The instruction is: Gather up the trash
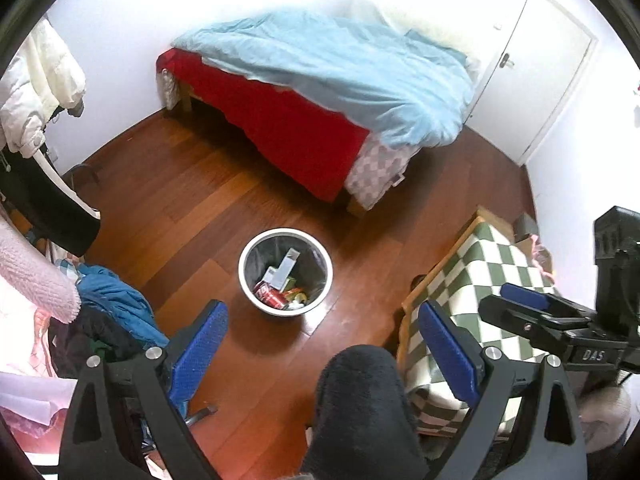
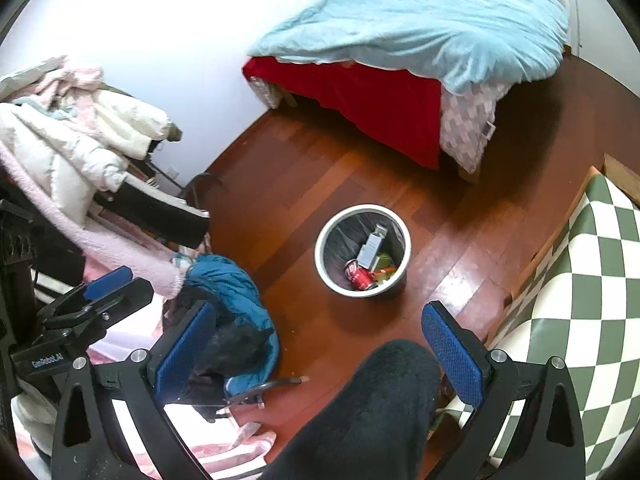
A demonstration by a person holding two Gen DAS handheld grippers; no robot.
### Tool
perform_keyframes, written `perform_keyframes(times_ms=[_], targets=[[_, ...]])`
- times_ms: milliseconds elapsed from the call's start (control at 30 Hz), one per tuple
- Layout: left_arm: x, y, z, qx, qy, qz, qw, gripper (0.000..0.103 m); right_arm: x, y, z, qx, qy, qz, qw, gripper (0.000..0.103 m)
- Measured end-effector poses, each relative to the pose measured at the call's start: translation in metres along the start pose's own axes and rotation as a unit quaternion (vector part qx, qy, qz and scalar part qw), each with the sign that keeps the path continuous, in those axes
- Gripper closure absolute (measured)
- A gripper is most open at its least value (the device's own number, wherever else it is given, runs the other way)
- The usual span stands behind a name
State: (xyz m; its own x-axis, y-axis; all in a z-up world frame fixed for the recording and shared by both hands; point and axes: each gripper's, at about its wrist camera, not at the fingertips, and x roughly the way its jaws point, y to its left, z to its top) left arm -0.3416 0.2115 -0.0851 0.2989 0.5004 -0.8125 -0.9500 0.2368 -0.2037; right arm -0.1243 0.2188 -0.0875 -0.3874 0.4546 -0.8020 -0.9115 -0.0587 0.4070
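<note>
While we hold both tools high over the room, the trash bin stands upright on the wooden floor, between the bed and us; it is lined with a dark bag and already carries a red can, a grey carton and some green and yellow wrappers. Our left gripper is spread wide and carries nothing; its blue pads frame the bin from above, well apart from it. Our right gripper is spread just as wide and is empty too; from the left wrist view it sits off to the right, over the green-and-white checked cloth. A dark fuzzy shape fills the bottom of both views; we cannot tell what it is. Left of the bin a blue jacket lies heaped among pink and white clothes; a pale blue duvet covers the bed over a red sheet; a white door stands beyond.
</note>
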Motion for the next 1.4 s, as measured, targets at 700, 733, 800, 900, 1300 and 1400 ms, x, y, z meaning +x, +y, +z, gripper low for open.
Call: perform_keyframes(times_ms=[700, 733, 800, 900, 1300, 1400], targets=[[-0.043, 0.002, -0.006, -0.006, -0.029, -0.028, 0.9992, 0.006, -0.044, 0.036, 0.002, -0.032, 0.005, 0.052, 0.998, 0.000], [-0.045, 0.002, -0.006, -0.005, -0.031, -0.029, 0.9991, 0.006, -0.043, 0.037, 0.002, -0.033, 0.007, 0.054, 0.998, 0.000], [-0.047, 0.002, -0.006, -0.004, -0.034, -0.031, 0.9989, 0.006, -0.044, 0.038, 0.001, -0.034, 0.011, 0.059, 0.998, 0.000], [-0.048, 0.002, -0.006, -0.005, -0.035, -0.034, 0.9988, 0.006, -0.046, 0.039, 0.000, -0.033, 0.013, 0.066, 0.997, 0.000], [-0.052, -0.002, -0.007, -0.002, -0.032, -0.046, 0.9984, 0.001, -0.054, 0.041, -0.004, -0.035, 0.013, 0.068, 0.997, 0.000], [-0.053, -0.002, -0.007, -0.003, -0.033, -0.050, 0.9982, 0.001, -0.056, 0.042, -0.004, -0.037, 0.011, 0.068, 0.997, 0.000]])
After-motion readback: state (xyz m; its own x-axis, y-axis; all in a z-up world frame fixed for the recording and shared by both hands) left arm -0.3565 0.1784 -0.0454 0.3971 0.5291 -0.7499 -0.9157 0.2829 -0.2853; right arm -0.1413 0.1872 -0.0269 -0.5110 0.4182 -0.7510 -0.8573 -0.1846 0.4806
